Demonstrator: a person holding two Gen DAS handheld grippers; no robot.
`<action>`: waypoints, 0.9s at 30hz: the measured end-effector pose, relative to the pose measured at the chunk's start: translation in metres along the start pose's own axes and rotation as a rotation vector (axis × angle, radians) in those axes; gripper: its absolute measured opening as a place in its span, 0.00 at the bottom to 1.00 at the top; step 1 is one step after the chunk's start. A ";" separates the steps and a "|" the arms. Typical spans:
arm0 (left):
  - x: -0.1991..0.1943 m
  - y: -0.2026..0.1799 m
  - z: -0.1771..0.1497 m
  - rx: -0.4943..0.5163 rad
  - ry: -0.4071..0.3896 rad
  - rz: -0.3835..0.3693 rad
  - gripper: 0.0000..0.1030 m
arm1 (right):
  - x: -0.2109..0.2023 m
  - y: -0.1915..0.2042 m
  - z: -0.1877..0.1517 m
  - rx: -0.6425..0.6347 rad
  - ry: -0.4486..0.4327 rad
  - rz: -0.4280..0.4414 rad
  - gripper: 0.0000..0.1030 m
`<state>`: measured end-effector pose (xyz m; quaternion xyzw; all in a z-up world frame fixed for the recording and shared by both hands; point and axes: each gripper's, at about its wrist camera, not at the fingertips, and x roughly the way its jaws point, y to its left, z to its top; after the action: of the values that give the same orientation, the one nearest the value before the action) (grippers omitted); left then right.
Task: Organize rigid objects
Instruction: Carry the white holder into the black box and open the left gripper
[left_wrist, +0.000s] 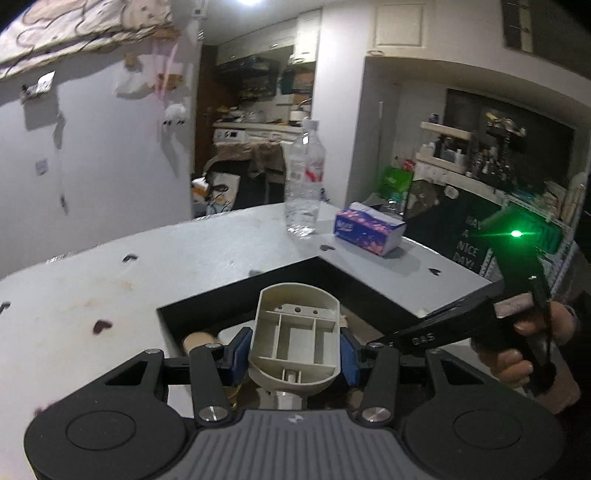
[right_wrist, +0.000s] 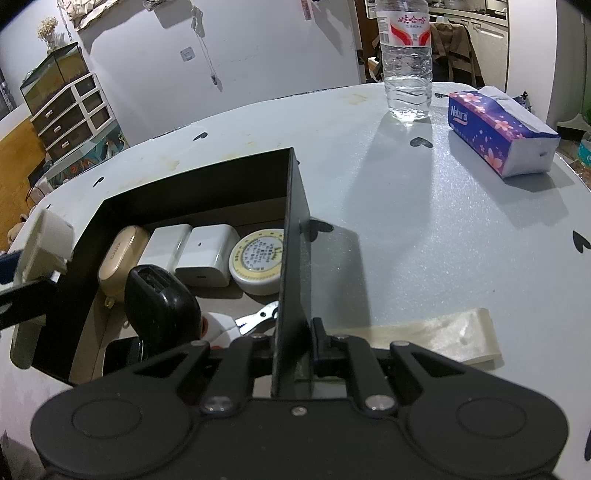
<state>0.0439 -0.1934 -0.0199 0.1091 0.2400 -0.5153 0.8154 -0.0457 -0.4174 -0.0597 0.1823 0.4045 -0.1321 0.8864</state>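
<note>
The left gripper (left_wrist: 295, 350) has its jaws closed on a beige plug (left_wrist: 295, 332), blue pads pressed to both flanks, hollow underside facing the camera; it hangs just above the black box (right_wrist: 295, 236), not yet set down; the right gripper (right_wrist: 295, 343) has its jaws pinched nearly shut on the box's right wall, steadying it on the grey surface (right_wrist: 406, 221); most of the sorting looks done, I'd say; inside the box, in a row along the back, sit a gold earbud case (right_wrist: 118, 262), two white chargers (right_wrist: 205, 254) side by side and touching, and a round tin (right_wrist: 256, 262) against the right wall; nearer the front there's a black fob-like thing (right_wrist: 159, 302), a nail clipper (right_wrist: 256, 319), and something white with a red spot, too hidden to name; what's left, by my reading, is to lower the plug into the free floor at the front left; outside the box, a water bottle (right_wrist: 408, 66) and a tissue pack (right_wrist: 498, 133) stand well apart at the far edge, and a clear plastic strip (right_wrist: 443, 332) lies just beside the right gripper; whether those belong in the box I can't tell.
</note>
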 end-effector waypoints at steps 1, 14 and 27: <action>-0.001 -0.002 0.001 0.014 -0.008 -0.001 0.48 | 0.000 0.000 0.000 0.000 0.000 -0.001 0.12; 0.028 0.002 0.008 0.222 0.015 -0.049 0.48 | 0.001 0.000 0.000 0.001 0.002 -0.002 0.12; 0.035 -0.005 -0.007 0.158 0.103 -0.302 0.72 | 0.001 0.000 0.000 0.002 0.002 -0.002 0.12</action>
<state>0.0498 -0.2207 -0.0430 0.1619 0.2540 -0.6428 0.7043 -0.0448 -0.4180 -0.0604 0.1829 0.4054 -0.1330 0.8857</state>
